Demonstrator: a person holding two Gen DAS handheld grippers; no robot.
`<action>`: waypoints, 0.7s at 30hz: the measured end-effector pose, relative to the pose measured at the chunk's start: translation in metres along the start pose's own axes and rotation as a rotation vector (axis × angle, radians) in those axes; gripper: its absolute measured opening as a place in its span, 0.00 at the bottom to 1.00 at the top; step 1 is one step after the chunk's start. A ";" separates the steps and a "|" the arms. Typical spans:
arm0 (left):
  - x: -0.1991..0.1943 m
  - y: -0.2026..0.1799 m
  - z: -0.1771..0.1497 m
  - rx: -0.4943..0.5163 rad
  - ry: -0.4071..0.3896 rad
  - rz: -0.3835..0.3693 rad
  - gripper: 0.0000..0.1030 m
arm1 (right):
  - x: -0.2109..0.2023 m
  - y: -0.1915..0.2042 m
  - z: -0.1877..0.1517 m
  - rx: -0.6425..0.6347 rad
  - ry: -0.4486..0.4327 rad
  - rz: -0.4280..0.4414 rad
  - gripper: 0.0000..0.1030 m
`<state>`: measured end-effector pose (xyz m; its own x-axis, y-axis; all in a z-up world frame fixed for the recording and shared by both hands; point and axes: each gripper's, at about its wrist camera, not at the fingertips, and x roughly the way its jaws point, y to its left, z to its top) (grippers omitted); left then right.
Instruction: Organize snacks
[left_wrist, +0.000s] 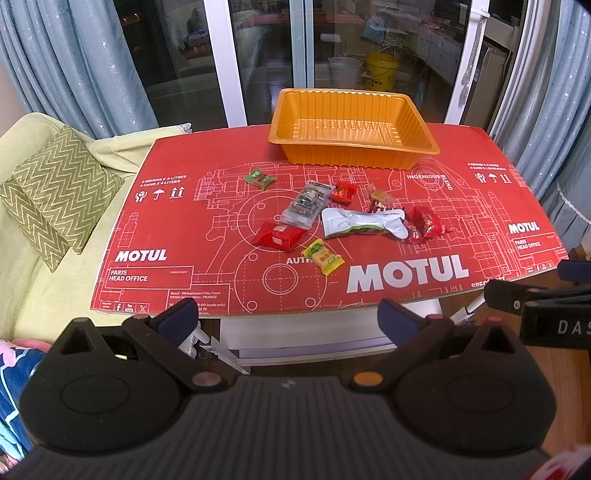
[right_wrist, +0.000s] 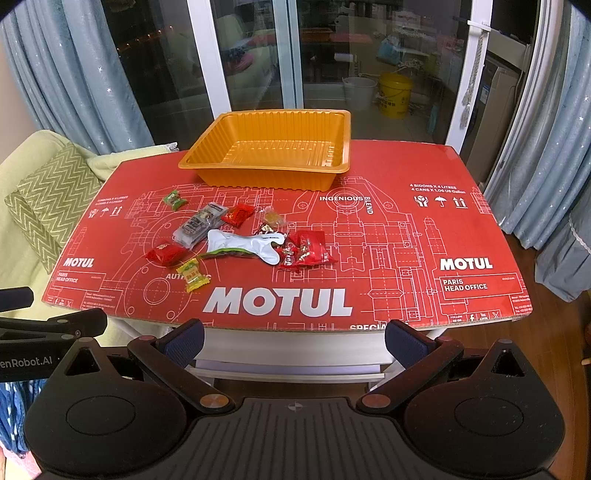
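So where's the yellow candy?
The yellow wrapped candy lies nearest the table's front edge, above the big white MOTUL lettering, just right of the red square packet.

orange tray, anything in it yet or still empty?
Empty. The ribbed orange plastic tray shows only bare floor in both views; all wrapped snacks, like the white pouch, lie on the red board in front.

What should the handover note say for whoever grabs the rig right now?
Left gripper: open, empty, held short of the table's near edge.
Right gripper: the same.
Orange tray: at the far side of the red Motul board, nothing in it.
Snacks: all loose on the board, among them the yellow candy, white pouch, green candy and several red packets.
Done: nothing yet.
Left: move every snack into the tray.
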<state>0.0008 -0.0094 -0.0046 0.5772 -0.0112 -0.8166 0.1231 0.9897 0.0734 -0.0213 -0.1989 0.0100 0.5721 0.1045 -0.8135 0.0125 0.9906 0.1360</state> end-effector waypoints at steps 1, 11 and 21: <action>0.000 0.001 0.000 0.000 0.000 0.001 1.00 | 0.000 0.001 0.000 -0.001 0.000 0.000 1.00; 0.000 0.001 0.000 0.000 0.001 -0.001 1.00 | 0.000 0.000 0.001 -0.001 0.000 0.000 1.00; 0.005 -0.008 -0.001 -0.001 0.004 -0.001 1.00 | 0.001 0.000 0.001 -0.001 0.001 0.000 1.00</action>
<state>0.0020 -0.0171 -0.0098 0.5741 -0.0112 -0.8187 0.1225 0.9898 0.0723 -0.0193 -0.1987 0.0098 0.5710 0.1047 -0.8142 0.0116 0.9907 0.1355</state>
